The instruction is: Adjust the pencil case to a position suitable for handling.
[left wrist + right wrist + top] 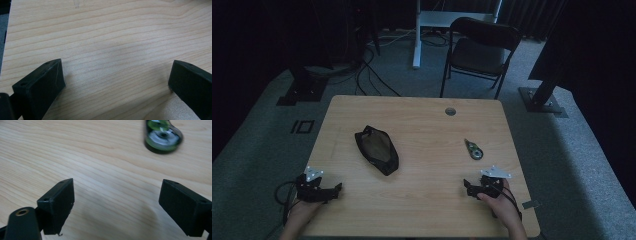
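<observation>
Nearby, tool [163,136] beyond right hand-held gripper [116,205].

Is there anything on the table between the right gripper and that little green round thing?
No. Only bare table lies between the right gripper and the green tool, as the right gripper view shows; the high view agrees.

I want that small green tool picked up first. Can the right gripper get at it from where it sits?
Probably yes. The right gripper is open, and bare table lies between it and the small green tool, just ahead. The black pouch lies well off to the side.
</observation>
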Motion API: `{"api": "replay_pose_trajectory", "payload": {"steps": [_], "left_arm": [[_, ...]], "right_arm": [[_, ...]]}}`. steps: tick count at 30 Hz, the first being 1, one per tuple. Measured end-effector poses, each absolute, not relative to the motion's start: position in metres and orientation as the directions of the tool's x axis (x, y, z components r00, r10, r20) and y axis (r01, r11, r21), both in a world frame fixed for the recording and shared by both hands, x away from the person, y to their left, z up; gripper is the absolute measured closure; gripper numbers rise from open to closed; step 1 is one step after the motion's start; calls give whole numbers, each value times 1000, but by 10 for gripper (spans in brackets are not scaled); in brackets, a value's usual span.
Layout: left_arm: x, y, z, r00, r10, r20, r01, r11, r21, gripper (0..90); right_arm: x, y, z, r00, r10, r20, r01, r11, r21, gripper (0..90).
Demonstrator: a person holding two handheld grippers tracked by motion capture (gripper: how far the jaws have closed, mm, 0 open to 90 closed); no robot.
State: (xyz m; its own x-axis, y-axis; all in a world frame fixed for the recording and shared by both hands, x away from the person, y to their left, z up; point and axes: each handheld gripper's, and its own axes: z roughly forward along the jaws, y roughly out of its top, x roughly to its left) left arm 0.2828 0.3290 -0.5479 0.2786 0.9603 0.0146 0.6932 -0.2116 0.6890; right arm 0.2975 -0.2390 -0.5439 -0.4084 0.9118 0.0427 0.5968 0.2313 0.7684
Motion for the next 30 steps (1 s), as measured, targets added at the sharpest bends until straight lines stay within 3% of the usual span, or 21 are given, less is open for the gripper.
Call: {"api": "replay_pose_trajectory", "payload": {"steps": [30], "left_arm": [[283, 329, -548, 279, 960, 14, 693, -211, 689, 4]], "right_arm": [[318, -148, -537, -601, 798, 29, 497, 345, 796, 137]]}}
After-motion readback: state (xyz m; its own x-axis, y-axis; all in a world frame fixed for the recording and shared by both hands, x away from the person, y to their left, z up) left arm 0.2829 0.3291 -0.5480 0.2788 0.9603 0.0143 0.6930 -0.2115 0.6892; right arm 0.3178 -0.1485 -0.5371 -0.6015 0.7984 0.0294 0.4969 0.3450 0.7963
